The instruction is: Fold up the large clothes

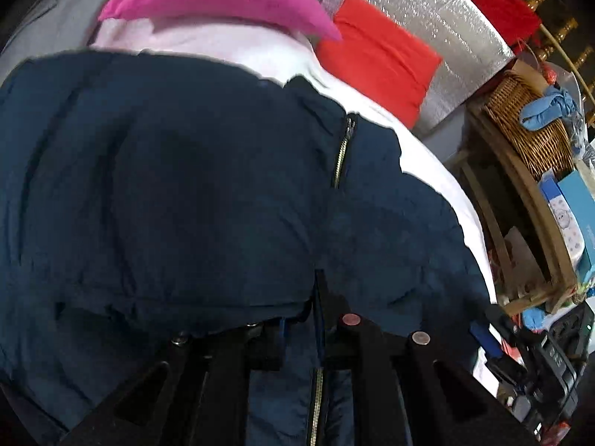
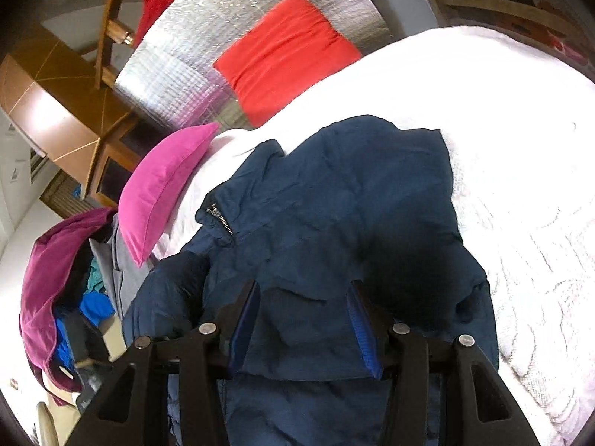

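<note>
A large navy puffer jacket (image 1: 186, 186) with a gold zipper lies on a white bed cover (image 1: 438, 171). My left gripper (image 1: 301, 319) is shut on the jacket's fabric near the zipper edge, and folds of cloth hide its fingertips. In the right wrist view the jacket (image 2: 334, 204) spreads out ahead with its collar to the left. My right gripper (image 2: 303, 319) is open, its blue-padded fingers (image 2: 362, 327) apart and resting on the jacket's lower part.
A pink pillow (image 2: 163, 186) and a red pillow (image 2: 286, 52) lie at the bed's head against a silver foil panel (image 2: 193, 44). A clothes pile (image 2: 67, 278) lies left. A wicker basket (image 1: 528, 122) and a cluttered wooden shelf (image 1: 539, 223) stand right.
</note>
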Available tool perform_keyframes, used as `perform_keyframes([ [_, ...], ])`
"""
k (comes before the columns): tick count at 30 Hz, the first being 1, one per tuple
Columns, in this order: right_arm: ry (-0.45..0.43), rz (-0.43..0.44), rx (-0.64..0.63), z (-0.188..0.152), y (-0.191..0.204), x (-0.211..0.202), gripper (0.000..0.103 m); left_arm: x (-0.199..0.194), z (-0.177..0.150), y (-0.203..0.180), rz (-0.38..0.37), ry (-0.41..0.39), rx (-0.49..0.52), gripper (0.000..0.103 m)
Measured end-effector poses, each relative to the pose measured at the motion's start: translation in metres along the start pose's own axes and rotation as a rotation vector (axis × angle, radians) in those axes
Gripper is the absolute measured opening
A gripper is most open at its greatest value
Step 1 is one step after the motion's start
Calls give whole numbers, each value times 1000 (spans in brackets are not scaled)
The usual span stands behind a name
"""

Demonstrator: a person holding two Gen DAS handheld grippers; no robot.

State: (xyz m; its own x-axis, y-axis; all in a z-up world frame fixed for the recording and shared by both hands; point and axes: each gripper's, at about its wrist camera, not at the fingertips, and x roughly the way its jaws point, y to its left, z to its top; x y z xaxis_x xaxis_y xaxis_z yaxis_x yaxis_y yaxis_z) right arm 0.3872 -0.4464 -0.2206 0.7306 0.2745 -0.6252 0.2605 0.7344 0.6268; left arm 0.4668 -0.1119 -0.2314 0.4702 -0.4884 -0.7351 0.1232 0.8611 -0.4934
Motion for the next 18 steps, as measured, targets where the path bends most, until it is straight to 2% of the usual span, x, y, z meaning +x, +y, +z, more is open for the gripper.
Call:
perform_keyframes([
  [1, 3, 5, 11, 1, -1, 0, 60, -7, -4, 3, -16, 12, -2, 24],
  [2, 6, 9, 18, 2, -1, 1, 65, -15, -5, 5, -40, 25, -11, 39],
  [3, 7, 15, 21, 2, 1, 2, 66, -23, -5, 9, -67, 40, -27, 47],
  [4, 9, 18, 17, 2, 2, 3, 66, -34, -7, 14, -93, 44, -49, 60],
  [5, 11, 21, 10, 2, 4, 4, 66, -45, -13, 16, -98, 34, -69, 67],
  [8, 17, 23, -25, -3, 15, 6, 66, -86, -19, 39, -127, -30, -116, 68],
  [10, 25, 26, -46, -7, 23, 10, 66, -104, -15, 58, -112, -76, -151, 69],
  [12, 29, 28, -60, -10, 28, 12, 66, -123, -7, 89, -50, -171, -224, 75],
  [14, 32, 31, -72, -13, 33, 14, 66, -134, -2, 118, 11, -223, -299, 78],
  [16, 36, 30, -79, -16, 36, 15, 66, -136, 3, 150, 38, -240, -389, 78],
  [18, 38, 22, -89, -18, 38, 18, 66, -130, 6, 178, 22, -226, -482, 78],
])
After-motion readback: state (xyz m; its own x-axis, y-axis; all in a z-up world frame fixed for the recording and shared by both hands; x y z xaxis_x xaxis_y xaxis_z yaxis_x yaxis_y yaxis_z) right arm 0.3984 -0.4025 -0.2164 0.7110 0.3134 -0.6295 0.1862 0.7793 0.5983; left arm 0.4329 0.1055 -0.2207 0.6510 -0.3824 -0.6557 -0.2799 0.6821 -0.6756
